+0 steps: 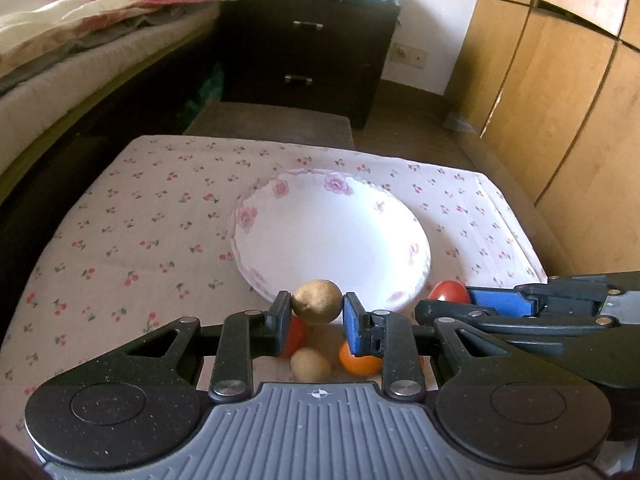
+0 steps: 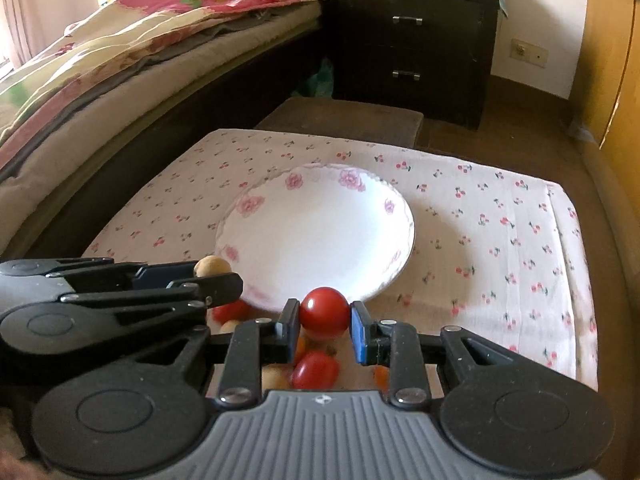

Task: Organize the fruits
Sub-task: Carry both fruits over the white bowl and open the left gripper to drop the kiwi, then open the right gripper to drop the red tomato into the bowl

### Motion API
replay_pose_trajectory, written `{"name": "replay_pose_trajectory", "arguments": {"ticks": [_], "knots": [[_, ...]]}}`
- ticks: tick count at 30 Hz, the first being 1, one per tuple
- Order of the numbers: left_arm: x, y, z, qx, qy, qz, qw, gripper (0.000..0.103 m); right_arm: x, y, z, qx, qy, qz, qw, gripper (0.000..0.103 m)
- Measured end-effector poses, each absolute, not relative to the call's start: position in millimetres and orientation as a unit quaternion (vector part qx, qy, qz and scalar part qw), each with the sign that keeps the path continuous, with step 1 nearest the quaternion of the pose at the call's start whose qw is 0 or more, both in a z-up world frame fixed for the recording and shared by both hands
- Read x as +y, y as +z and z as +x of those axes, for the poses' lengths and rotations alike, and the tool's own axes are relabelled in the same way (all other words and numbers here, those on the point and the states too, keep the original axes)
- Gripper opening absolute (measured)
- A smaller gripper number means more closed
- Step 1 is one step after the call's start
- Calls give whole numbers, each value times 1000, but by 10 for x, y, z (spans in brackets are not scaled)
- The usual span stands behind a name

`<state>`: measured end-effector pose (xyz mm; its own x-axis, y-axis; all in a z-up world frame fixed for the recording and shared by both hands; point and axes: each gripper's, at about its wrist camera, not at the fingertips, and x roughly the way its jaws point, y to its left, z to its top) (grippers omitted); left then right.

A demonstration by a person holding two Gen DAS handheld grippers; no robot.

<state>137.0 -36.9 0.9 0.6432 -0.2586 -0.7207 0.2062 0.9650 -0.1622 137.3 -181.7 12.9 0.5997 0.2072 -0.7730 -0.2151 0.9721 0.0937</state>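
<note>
My left gripper (image 1: 317, 311) is shut on a brown kiwi (image 1: 317, 301), held just in front of the near rim of a white floral plate (image 1: 332, 236). My right gripper (image 2: 325, 322) is shut on a red tomato (image 2: 323, 313), also at the plate's (image 2: 316, 232) near rim. The tomato shows in the left wrist view (image 1: 449, 291), the kiwi in the right wrist view (image 2: 212, 266). Below the left fingers lie a red tomato (image 1: 297, 336), a pale round fruit (image 1: 310, 365) and an orange fruit (image 1: 359, 362). Below the right fingers lies another tomato (image 2: 315, 370).
The plate sits on a low table with a cherry-print cloth (image 1: 152, 216). A bed with a floral blanket (image 2: 120, 52) runs along the left. A dark nightstand (image 1: 308, 48) stands behind, and a wooden wardrobe (image 1: 560, 80) is on the right.
</note>
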Motion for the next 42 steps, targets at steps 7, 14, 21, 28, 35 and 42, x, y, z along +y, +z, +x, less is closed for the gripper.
{"name": "replay_pose_trajectory", "arguments": {"ticks": [7,14,21,28,35,42], "knots": [[-428,-89,1680,411,-120,-27,903,35,-1892,5,1707,439,125,6,890,28],[-406,-185,1847,423,-107,-32,899,34,-1872,-123,1914,443,139,3,886,29],[-366,-249,1897,434,-96,-37,895,34,-1831,-186,1981,446,143,-1,883,29],[-367,-260,1921,441,-94,-41,892,37,-1840,-202,1994,448,145,-2,882,30],[-323,-217,1923,435,-91,-52,894,45,-1880,-153,1999,440,145,8,886,30],[-309,-153,1894,427,-94,-56,897,49,-1897,-83,1957,433,141,14,890,31]]}}
